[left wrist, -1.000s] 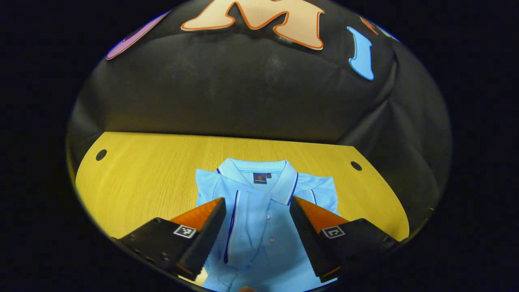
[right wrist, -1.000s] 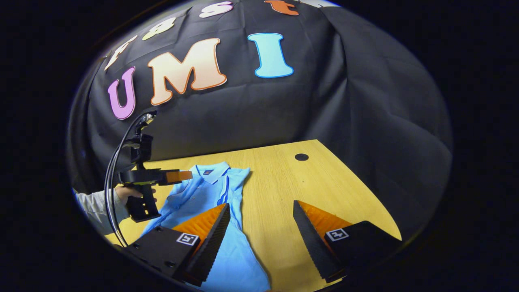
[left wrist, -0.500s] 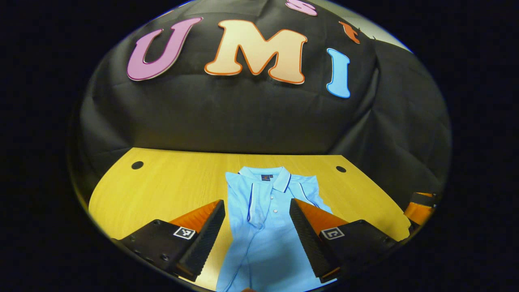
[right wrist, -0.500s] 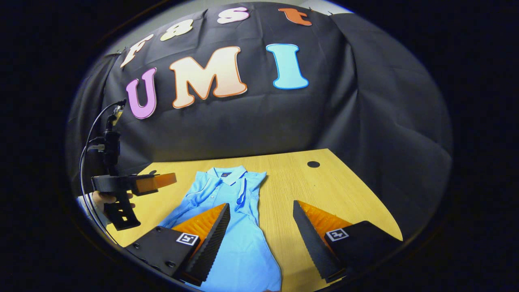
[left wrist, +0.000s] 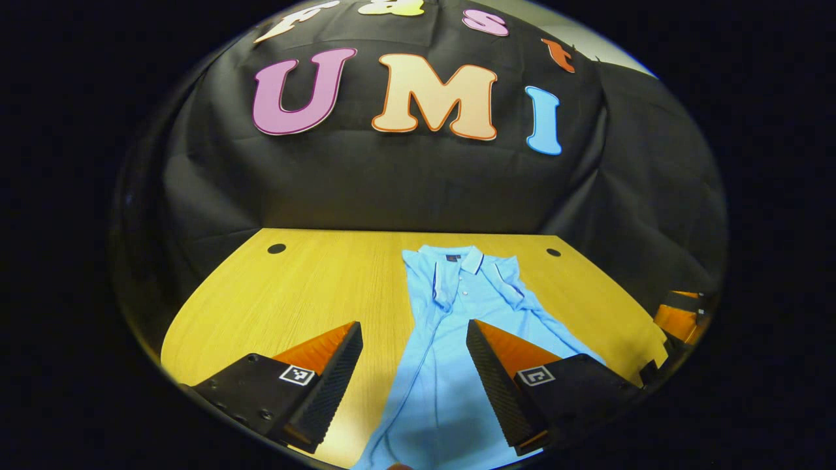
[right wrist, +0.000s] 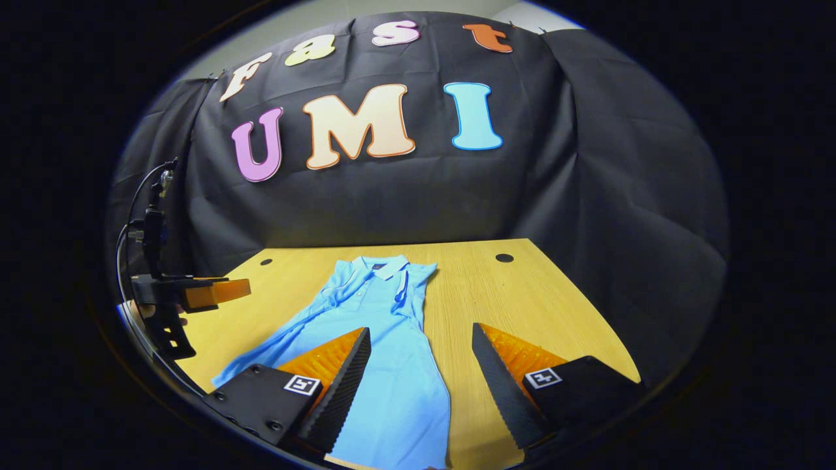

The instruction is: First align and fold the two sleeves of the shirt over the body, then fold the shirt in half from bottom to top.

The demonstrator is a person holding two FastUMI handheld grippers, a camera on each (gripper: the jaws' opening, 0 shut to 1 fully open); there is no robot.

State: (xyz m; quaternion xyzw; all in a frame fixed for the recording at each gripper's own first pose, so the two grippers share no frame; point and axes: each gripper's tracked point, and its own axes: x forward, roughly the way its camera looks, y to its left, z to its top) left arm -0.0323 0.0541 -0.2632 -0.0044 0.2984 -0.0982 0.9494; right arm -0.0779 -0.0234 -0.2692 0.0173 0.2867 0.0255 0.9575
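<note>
Light blue cotton, thin and limp: the shirt (left wrist: pixel 457 326) lies flat on the wooden table (left wrist: pixel 307 294), straight ahead of my left gripper (left wrist: pixel 414 365), whose fingers stand wide apart and hold nothing, hanging above the lower part of the body. My right gripper (right wrist: pixel 421 372) is wide too and empty, with the cloth running under its left finger and bare wood ahead of its right one.

The shirt's long axis runs away from me. The collar (left wrist: pixel 457 256) points to the far edge of the table, toward the booth wall, and the hem lies nearest me, below my fingers. Both sleeves look folded in over the chest, so I judge the bottom-to-top fold is what remains.

What could go wrong: this fabric slides easily on smooth wood, so if I pinch the hem with only one layer caught, the rest will drag and the folded sleeves could slip open again. If my two grippers take the hem corners at unequal heights or carry them forward at different speeds, the fold will come out skewed. The skirt flares wider on my right side, so the edges may not meet the shoulders evenly.
</note>
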